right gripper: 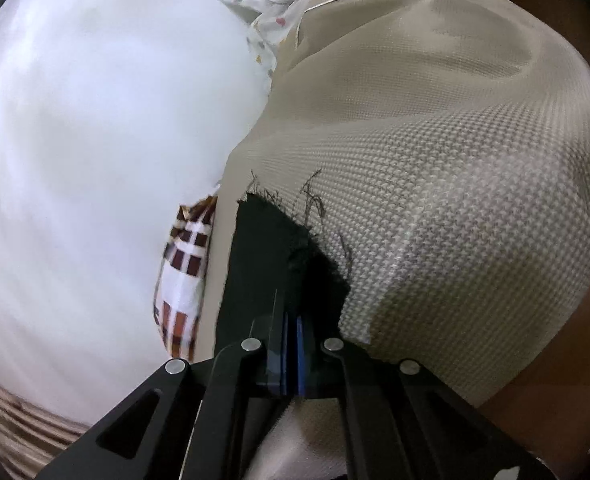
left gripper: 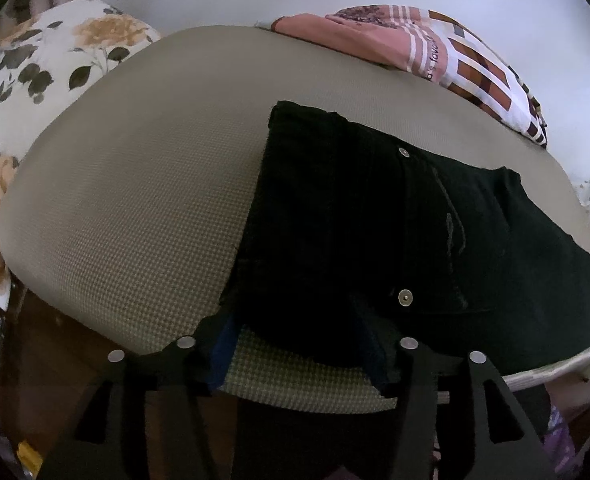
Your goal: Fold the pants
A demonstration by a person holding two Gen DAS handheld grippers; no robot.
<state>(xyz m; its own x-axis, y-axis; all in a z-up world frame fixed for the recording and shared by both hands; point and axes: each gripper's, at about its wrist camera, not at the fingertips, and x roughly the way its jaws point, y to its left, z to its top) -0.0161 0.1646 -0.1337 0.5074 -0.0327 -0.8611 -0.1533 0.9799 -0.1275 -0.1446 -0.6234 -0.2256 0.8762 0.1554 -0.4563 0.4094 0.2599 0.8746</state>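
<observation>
Pants (left gripper: 375,232), black, lie spread on the beige woven mat (left gripper: 135,200), toward its right side. Left tool (left gripper: 299,356) gapes wide around their near edge. Right tool (right gripper: 291,344) is clamped tight on a frayed hem.

Bedroom — floral pillow (left gripper: 47,64), bedding (left gripper: 435,52).

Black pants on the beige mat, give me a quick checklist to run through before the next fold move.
1. Right tongs shut on the frayed hem of the black pants: ok.
2. Left tongs gripping the near edge of the pants: not ok, they stand open around it.
3. Waist part lying flat on the beige mat: ok.
4. Bare mat beside the pants for the fold to land: ok.
5. Pink patterned cloth clear of the pants: ok.
6. Legs aligned with each other: cannot tell.
</observation>
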